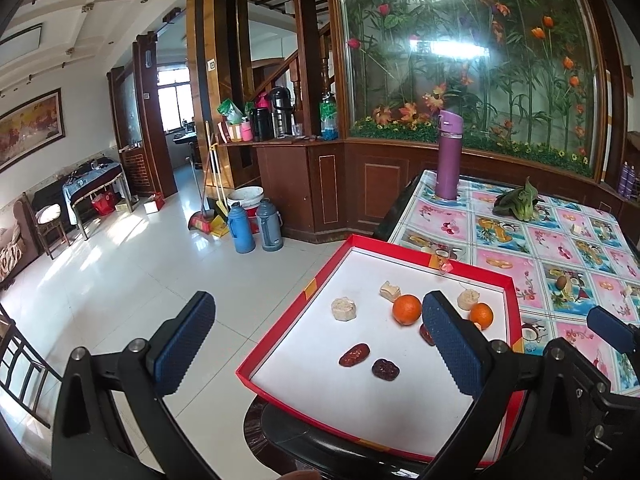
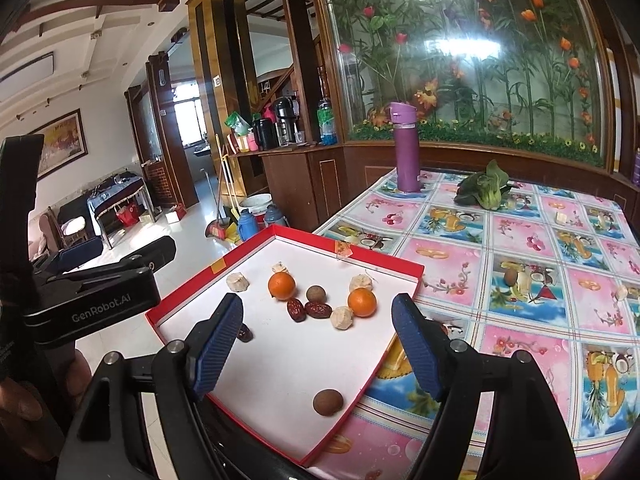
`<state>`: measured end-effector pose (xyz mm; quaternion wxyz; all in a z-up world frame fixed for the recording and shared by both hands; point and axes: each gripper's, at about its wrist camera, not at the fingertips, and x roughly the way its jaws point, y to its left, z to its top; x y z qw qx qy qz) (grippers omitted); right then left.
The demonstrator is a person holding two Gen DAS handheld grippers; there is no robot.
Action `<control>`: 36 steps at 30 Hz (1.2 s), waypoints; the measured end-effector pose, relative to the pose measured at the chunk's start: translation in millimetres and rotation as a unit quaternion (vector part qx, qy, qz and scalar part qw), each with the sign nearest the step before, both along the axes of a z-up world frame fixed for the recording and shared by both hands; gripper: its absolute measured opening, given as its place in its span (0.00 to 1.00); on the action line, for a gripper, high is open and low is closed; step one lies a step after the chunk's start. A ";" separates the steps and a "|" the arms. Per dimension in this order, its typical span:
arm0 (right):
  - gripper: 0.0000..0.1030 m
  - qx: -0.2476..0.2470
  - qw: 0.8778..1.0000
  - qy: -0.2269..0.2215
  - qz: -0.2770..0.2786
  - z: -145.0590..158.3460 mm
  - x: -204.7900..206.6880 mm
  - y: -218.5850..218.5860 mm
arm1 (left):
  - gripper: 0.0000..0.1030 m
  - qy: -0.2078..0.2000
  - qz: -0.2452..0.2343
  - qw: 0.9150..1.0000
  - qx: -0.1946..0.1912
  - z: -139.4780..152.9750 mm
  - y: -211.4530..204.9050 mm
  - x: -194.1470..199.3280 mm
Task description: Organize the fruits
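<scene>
The fruit's all sitting loose in a red-rimmed box lid (image 2: 404, 300) with a white floor, at the near corner of the table: two oranges (image 2: 282, 286), a few red dates (image 2: 318, 309), pale peeled chunks (image 2: 342, 317) and two brown round longans (image 2: 328, 401), one close to the front edge. The right gripper (image 2: 316, 350) hangs over the near end of the lid, fingers (image 2: 218, 350) spread wide, gripping nothing. The left gripper (image 1: 316, 348) is spread wide too and empty, one finger over the tray, the other out over the floor. Further back on the fruit-print tablecloth (image 2: 520, 264) stand a purple flask (image 2: 406, 148) and a bok choy (image 2: 486, 188).
</scene>
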<state>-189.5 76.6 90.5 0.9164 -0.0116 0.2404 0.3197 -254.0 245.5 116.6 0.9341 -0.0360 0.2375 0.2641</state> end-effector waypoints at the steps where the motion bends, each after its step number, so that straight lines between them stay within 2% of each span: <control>1: 0.74 -0.002 1.000 -0.003 0.000 1.2 -1.1 1.0 | 1.00 -0.002 -0.001 1.000 0.000 0.0 0.5 -0.5; 5: 0.74 0.001 1.000 -0.010 -0.003 4.5 0.7 1.0 | 1.00 0.000 0.000 1.000 -0.003 0.7 4.3 -1.3; 10: 0.74 0.004 1.000 -0.013 -0.004 7.7 4.0 2.6 | 1.00 0.002 0.008 1.000 0.012 0.5 5.6 -2.6; 18: 0.74 -0.002 1.000 -0.014 0.002 5.6 2.6 8.7 | 1.00 0.000 -0.002 1.000 -0.009 -2.1 11.7 -2.4; 36: 0.74 -0.002 1.000 -0.022 0.002 8.8 4.2 11.2 | 1.00 -0.014 -0.013 1.000 -0.013 3.6 13.6 -3.3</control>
